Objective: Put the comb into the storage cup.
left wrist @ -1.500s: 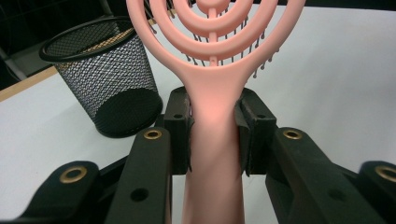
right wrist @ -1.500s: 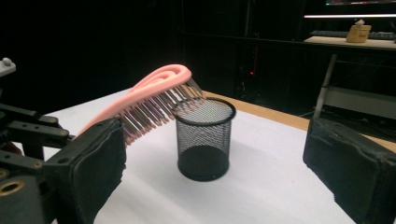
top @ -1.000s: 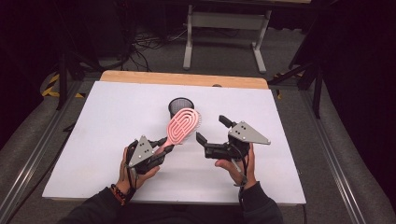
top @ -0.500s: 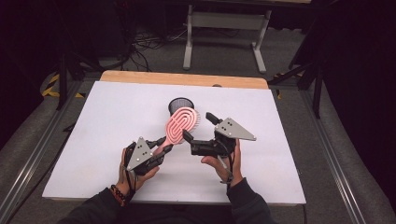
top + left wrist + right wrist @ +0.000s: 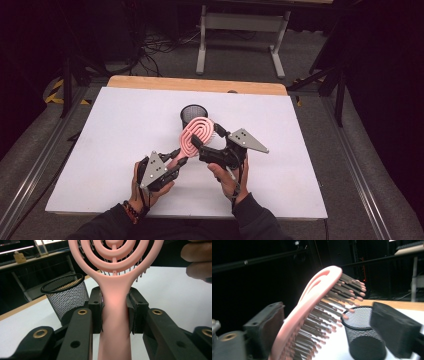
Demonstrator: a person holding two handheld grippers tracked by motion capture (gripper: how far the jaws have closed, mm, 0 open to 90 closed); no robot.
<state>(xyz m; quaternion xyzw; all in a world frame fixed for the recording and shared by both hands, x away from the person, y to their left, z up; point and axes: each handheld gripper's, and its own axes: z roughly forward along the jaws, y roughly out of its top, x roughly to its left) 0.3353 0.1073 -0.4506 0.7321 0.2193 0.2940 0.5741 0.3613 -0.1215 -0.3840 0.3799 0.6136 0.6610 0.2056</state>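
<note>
Both jaws of the left gripper (image 5: 176,156) close on the handle of the pink hairbrush (image 5: 196,134) in the high view, so that the brush rises from them at a slant over the white table (image 5: 115,120). Its oval head sits just in front of the black mesh cup (image 5: 193,115), which stands upright near the middle of the table. The right gripper (image 5: 206,142) comes in from the right with its jaws spread, one to each side of the brush head; whether either touches it cannot be told from above. A hand holds each gripper, with dark sleeves at the bottom edge.

Seen from the left gripper view, the left gripper (image 5: 115,310) has its two black pads pressed flat against the sides of the pink handle (image 5: 115,322), and the ringed head fans out above. The mesh cup (image 5: 65,296) stands to the left behind the jaws. Fingers of the other hand (image 5: 197,262) show at the upper right.

From the right gripper view, the right gripper (image 5: 332,325) stands wide, one jaw behind the brush's back at the left, the other well off at the right. The hairbrush (image 5: 312,305) passes between them edge-on, bristles pointing right. The mesh cup (image 5: 364,335) stands beyond, under the bristles.
</note>
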